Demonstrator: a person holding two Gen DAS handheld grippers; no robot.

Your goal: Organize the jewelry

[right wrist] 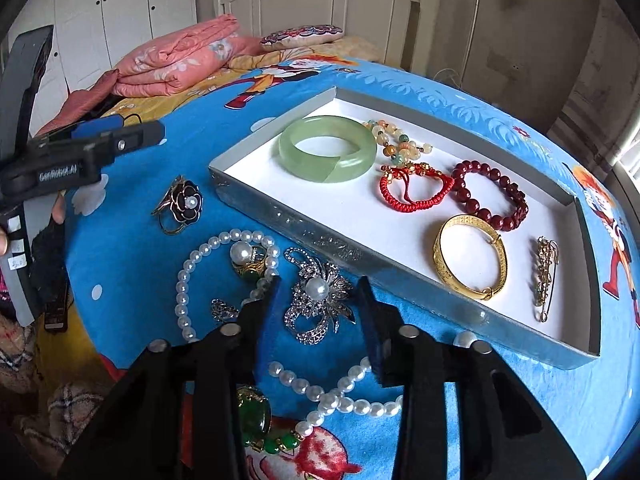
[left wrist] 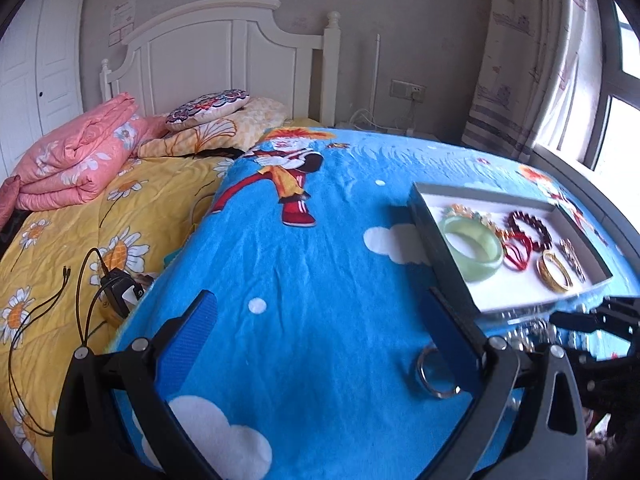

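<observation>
Straddling the rhinestone brooch (right wrist: 316, 300) with its pearl centre, the right gripper (right wrist: 318, 294) has its jaws apart, not pressing it. The left gripper (left wrist: 320, 316) gapes wide and empty over the blue blanket (left wrist: 312, 272), a silver ring (left wrist: 434, 374) just inside one finger. Beyond lies the tray (right wrist: 288, 216) of bangles and bracelets; a pearl necklace (right wrist: 188, 280) lies beside the brooch.
</observation>
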